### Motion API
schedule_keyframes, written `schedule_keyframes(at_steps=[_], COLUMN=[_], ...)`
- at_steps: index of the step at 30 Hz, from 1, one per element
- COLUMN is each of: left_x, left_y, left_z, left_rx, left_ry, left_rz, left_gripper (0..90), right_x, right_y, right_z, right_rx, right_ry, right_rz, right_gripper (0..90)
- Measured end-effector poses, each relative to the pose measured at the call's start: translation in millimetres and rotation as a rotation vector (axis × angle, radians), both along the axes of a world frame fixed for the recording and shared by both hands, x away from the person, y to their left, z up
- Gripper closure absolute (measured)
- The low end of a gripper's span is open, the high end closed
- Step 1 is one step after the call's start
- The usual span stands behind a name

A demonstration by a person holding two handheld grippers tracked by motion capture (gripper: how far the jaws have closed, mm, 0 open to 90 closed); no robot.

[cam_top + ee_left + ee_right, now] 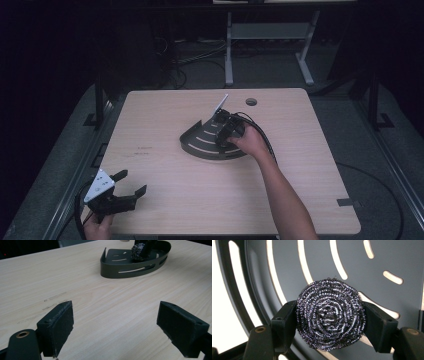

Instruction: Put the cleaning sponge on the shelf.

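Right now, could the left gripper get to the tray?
Probably yes. The left gripper is open, holds nothing, and bare table lies between it and the tray. The right gripper holds a scrubber there.

Bare table (210, 195) lies open between the left gripper (131, 184) and the tray (192, 145).

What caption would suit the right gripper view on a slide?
Right tongs squeezing a round steel-wool scourer above the slotted dark corner tray.

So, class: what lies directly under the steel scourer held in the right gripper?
Under the steel scourer is the dark slotted tray, pale table showing through its slots. The scourer covers the spot right beneath it, so contact cannot be judged.
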State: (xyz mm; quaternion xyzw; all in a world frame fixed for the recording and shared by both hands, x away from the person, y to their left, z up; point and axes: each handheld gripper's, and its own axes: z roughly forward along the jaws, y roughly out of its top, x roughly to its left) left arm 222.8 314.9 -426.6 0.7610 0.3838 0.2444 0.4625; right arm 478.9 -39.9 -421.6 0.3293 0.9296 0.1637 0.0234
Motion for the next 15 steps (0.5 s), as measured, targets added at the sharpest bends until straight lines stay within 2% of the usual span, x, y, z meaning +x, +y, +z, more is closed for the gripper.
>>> schedule_keyframes(at_steps=[8,15], left_x=[0.8,2.0], left_y=[0.6,-0.9], left_z=[-0.5,-1.3], left_rx=[0.001,0.008], left_ry=[0.001,0.005], left_rz=[0.001,-0.009], left_gripper=[13.2,13.2], right_x=[4.5,5.3], right_y=[1.2,4.6], right_z=[-4.4,-11.7], right_rx=[0.002,-0.018], right_ry=[-0.002,0.003], right_rz=[-0.013,-0.013], right_gripper=[31.4,30.5])
